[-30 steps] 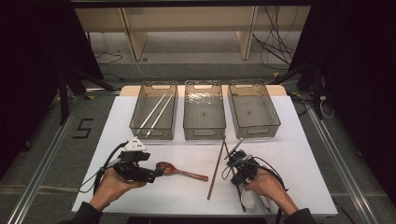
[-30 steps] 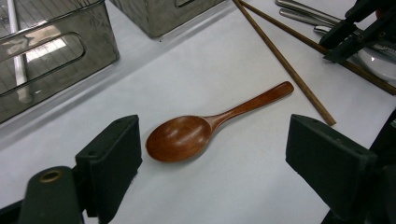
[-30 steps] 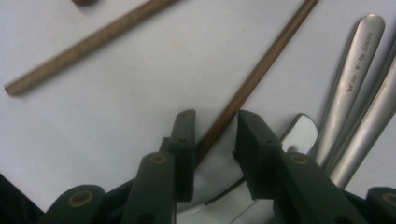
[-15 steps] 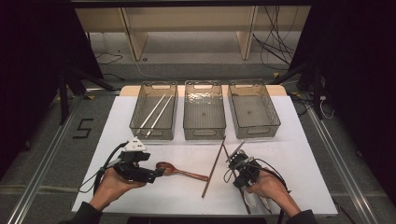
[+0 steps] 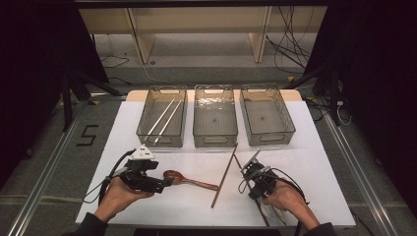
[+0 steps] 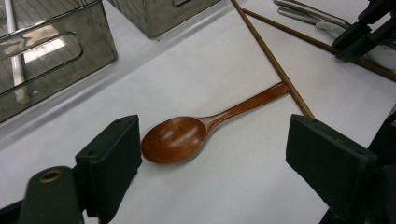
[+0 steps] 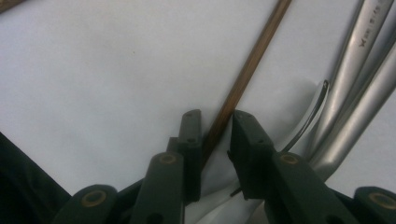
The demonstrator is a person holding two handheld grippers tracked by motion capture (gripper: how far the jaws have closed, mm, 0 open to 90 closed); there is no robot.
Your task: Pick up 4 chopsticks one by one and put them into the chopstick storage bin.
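Observation:
A brown wooden spoon (image 5: 189, 179) lies on the white table, and its bowl (image 6: 173, 139) sits between the wide-open jaws of my left gripper (image 5: 164, 181) (image 6: 215, 130), untouched. One brown chopstick (image 5: 225, 174) lies slanted in the middle. A second chopstick (image 7: 243, 79) runs between the jaws of my right gripper (image 5: 247, 172) (image 7: 216, 123). Those jaws have just been closing and stand a hair off the stick on both sides. Silver cutlery handles (image 7: 359, 70) lie right beside it.
Three clear bins stand in a row at the back: the left bin (image 5: 147, 135) holds two pale chopsticks (image 5: 164, 118), while the middle bin (image 5: 215, 140) and the right bin (image 5: 290, 132) hold nothing. Cables trail from both grippers toward the near edge.
The right gripper's jaws have narrowed around the chopstick, and that hand has shifted slightly. The free chopstick's near end has swung a little left. The left hand has kept still.

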